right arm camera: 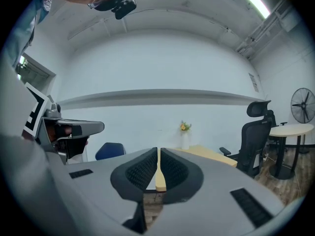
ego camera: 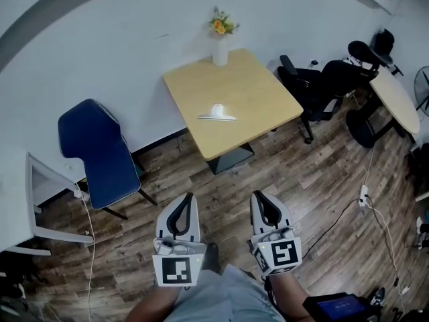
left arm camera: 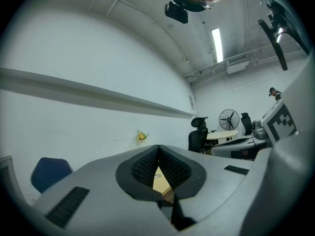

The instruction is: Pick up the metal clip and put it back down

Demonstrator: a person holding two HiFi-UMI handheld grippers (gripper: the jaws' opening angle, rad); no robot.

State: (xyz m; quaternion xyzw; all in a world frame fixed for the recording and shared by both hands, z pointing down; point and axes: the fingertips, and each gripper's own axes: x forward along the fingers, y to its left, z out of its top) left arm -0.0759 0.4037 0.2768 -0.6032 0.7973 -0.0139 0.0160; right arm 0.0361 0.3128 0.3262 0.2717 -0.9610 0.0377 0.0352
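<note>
The metal clip lies flat near the middle of the light wooden table, with a small white piece on top of it. Both grippers hang low over the wooden floor, well short of the table and apart from the clip. My left gripper is shut with nothing in it, and its ribbed pads meet at the tip. The right gripper is also shut and empty, its pads almost touching. The table edge shows through the slit between them.
A white vase with flowers stands at the table's far edge by the white wall. A blue chair is to the left and black office chairs and a round table to the right. Cables run across the floor.
</note>
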